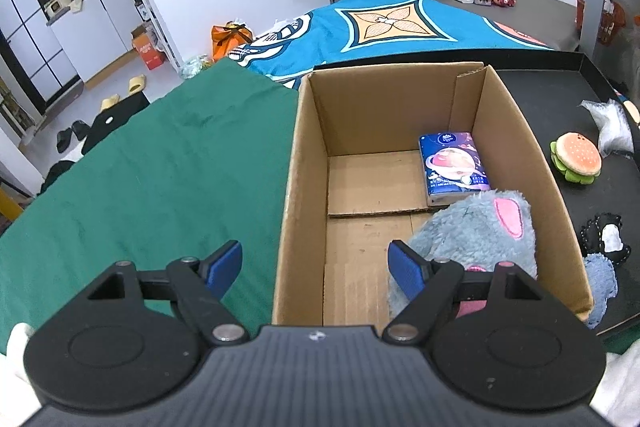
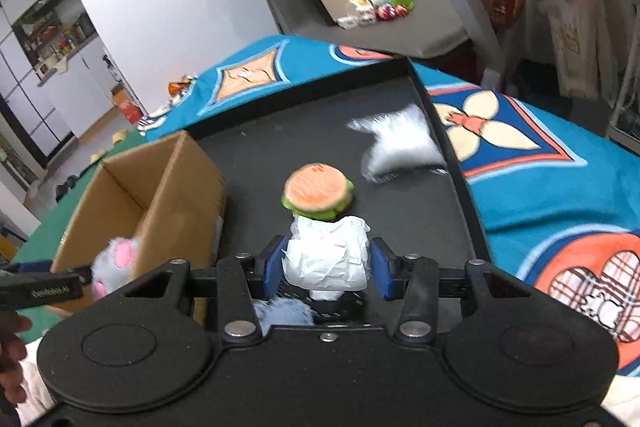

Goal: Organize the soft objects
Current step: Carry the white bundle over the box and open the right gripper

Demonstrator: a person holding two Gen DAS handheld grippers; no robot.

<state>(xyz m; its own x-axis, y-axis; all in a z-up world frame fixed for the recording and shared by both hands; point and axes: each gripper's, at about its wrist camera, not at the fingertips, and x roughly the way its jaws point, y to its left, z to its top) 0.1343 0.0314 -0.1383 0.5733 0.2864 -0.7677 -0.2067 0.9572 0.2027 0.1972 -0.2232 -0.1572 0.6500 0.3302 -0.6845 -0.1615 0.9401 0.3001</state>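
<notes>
An open cardboard box (image 1: 304,163) holds a blue tissue pack (image 1: 454,167) and a grey-blue plush toy (image 1: 484,231) with pink ears. My left gripper (image 1: 316,267) is open over the box's near left wall, empty. My right gripper (image 2: 326,267) is shut on a crumpled white soft bundle (image 2: 326,251) above the black tray (image 2: 400,195). A plush hamburger (image 2: 318,191) lies on the tray just beyond it, also in the left wrist view (image 1: 576,159). The box (image 2: 132,195) and plush (image 2: 114,259) show at left in the right wrist view.
A white crinkly bag (image 2: 396,147) lies at the tray's far right. A black-and-white item (image 1: 606,237) and a blue cloth (image 1: 600,283) lie right of the box. A green cloth (image 1: 140,179) covers the table to the left. A blue patterned blanket (image 2: 540,163) lies beyond.
</notes>
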